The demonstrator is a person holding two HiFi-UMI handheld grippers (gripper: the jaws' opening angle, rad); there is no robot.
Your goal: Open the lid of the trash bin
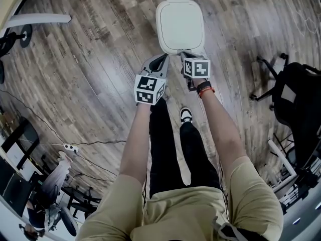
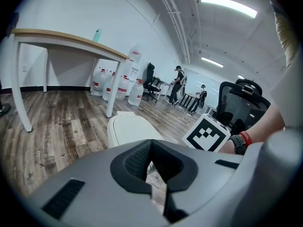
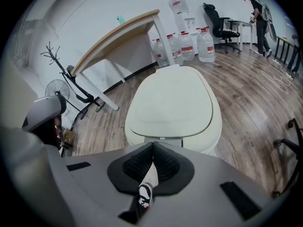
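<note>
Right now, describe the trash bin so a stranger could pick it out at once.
On the wood-plank floor, just ahead of the person's shoe, stands the trash bin. It is a cream-white box with rounded corners, lid shut, unlike the black spindly office chair to its right.

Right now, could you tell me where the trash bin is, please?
In the head view the closed trash bin stands top centre on the wooden floor, just ahead of the left gripper and right gripper.
</note>
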